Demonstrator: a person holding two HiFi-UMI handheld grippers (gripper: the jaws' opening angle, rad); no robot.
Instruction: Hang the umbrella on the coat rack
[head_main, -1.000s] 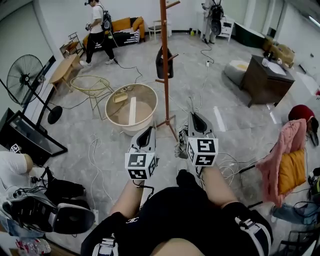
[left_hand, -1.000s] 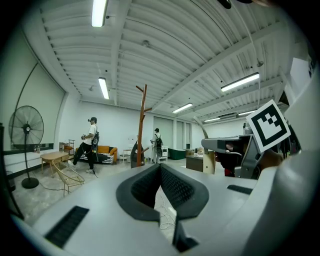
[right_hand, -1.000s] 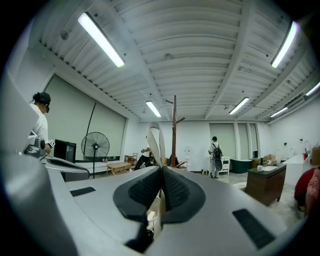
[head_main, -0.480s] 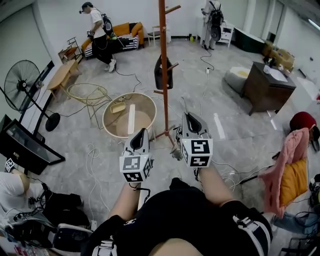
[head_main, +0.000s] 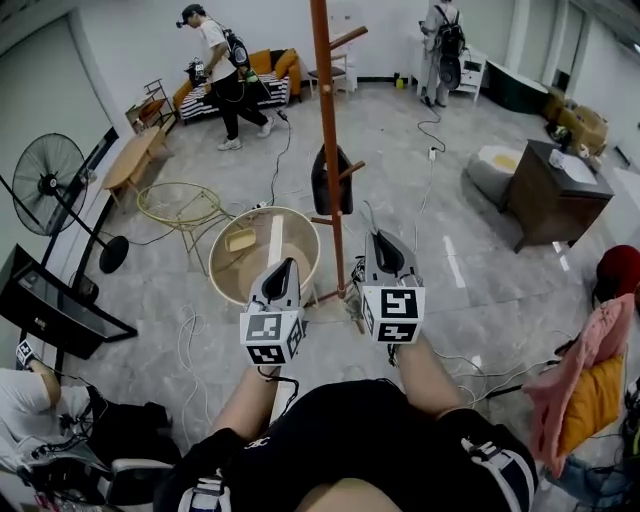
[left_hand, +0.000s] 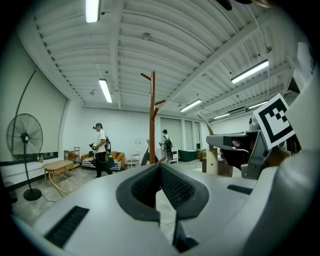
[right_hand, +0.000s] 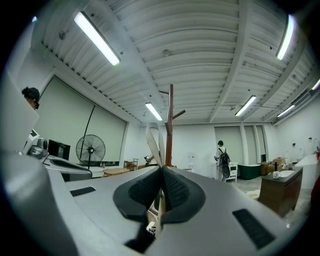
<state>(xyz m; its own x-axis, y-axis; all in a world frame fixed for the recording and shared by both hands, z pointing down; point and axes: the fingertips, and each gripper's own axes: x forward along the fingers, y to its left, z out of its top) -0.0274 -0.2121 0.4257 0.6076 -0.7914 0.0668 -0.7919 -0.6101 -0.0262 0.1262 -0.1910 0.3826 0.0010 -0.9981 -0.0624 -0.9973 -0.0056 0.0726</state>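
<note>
The wooden coat rack (head_main: 326, 150) stands straight ahead, with a black bag (head_main: 332, 180) hanging on a low peg. My right gripper (head_main: 377, 236) is just right of the pole, shut on the umbrella's pale strap (right_hand: 153, 136). The strap loops up above the jaws, in line with the coat rack (right_hand: 170, 125). The umbrella's body hangs under the gripper and is mostly hidden. My left gripper (head_main: 289, 263) is left of the pole, shut and holding nothing. The left gripper view shows its jaws closed together (left_hand: 160, 169) and the coat rack (left_hand: 152, 115) behind them.
A round beige tub (head_main: 265, 255) sits left of the rack's base, with a wire chair (head_main: 180, 205) and a standing fan (head_main: 50, 170) beyond. A dark cabinet (head_main: 555, 195) stands at the right. Cables lie across the floor. Two people (head_main: 225, 70) (head_main: 442, 45) move at the back.
I have come closer to the coat rack, and both grippers now sit nearer its pole. The person at the back left has walked to the right.
</note>
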